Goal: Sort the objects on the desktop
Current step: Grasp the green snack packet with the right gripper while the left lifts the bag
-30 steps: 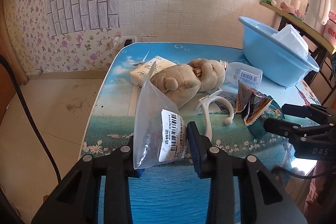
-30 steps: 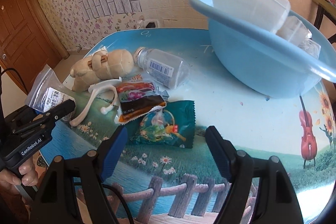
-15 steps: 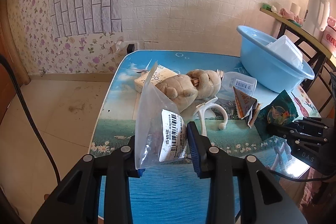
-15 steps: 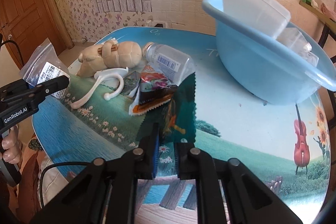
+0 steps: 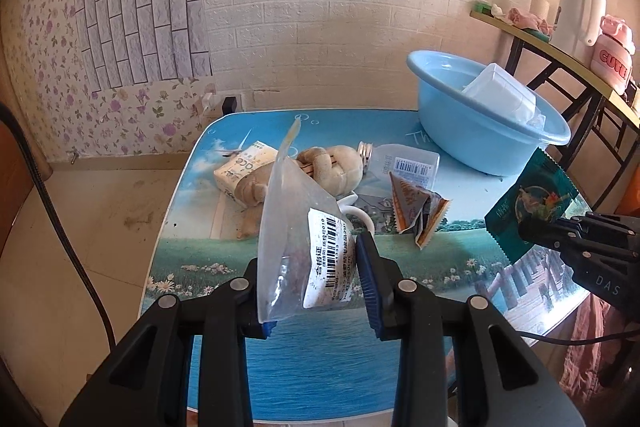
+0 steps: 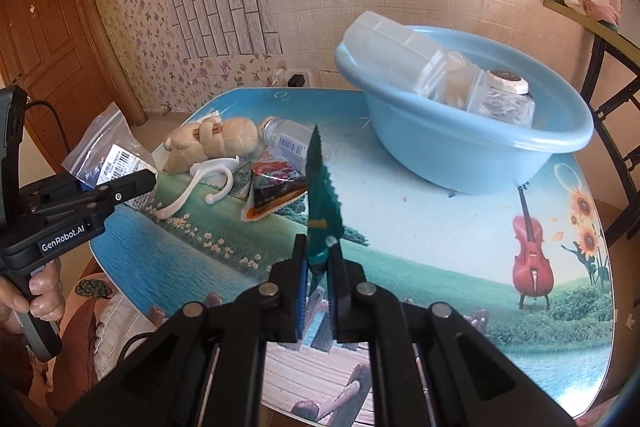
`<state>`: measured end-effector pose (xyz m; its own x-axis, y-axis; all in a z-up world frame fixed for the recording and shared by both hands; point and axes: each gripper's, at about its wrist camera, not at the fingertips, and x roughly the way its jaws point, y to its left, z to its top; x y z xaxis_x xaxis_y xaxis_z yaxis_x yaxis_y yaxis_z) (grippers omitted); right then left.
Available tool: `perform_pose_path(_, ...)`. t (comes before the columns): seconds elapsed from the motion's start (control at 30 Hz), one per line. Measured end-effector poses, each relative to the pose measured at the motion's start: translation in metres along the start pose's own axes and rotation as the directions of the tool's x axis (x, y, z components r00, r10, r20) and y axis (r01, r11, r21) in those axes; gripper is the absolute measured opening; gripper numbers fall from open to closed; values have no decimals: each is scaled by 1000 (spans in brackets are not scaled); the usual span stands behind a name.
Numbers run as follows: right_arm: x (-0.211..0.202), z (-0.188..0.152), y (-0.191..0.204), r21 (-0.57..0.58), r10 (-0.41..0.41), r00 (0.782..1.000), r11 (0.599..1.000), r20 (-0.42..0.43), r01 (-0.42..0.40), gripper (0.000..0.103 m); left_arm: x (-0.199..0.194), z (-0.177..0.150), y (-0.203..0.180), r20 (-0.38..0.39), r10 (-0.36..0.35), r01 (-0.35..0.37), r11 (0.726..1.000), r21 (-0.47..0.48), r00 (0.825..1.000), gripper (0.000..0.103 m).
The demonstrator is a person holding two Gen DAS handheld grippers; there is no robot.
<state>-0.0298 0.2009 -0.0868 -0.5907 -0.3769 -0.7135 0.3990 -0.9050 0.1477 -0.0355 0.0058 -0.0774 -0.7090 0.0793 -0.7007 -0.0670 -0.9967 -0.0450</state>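
Carrying step is judged underway: right tongs (image 6: 318,259) are clamped on flat green foil snack packet (image 6: 320,203), left tongs (image 5: 312,279) on clear zip bag w/ barcode label (image 5: 296,247), both above bench (image 6: 420,239). Next, release over round blue plastic basin (image 6: 480,155) is needed.

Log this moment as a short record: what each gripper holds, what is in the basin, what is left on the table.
left gripper: shut on clear zip bag with a barcode label, lifted off the table
right gripper: shut on green snack packet, held on edge above the table
blue basin: holds a translucent box and a clear jar
still on table: plush toy, clear bottle, white hook, orange sachet, tissue pack
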Motion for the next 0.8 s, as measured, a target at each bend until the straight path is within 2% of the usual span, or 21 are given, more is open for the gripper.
perform_pose_path(0.2, -13, 4, -15, 35, 34, 998, 999, 55, -36, 9, -5, 6, -7, 5, -7, 7, 1000, -1, 1000, 33)
perform_pose_path(0.3, -24, 7, -20, 45, 77, 992, 996, 97, -82, 8, -8, 10, -11, 14, -12, 12, 1000, -9, 1000, 33)
perform_pose_path(0.5, -42, 15, -25, 50, 107, 982, 992, 155, -116, 9, -18, 24, -21, 38, -35, 35, 999, 0, 999, 33)
perform_pose_path(0.8, -62, 29, -34, 48, 83, 970, 994, 227, -96, 8, -17, 49, -51, 63, -85, 83, 996, 41, 994, 33)
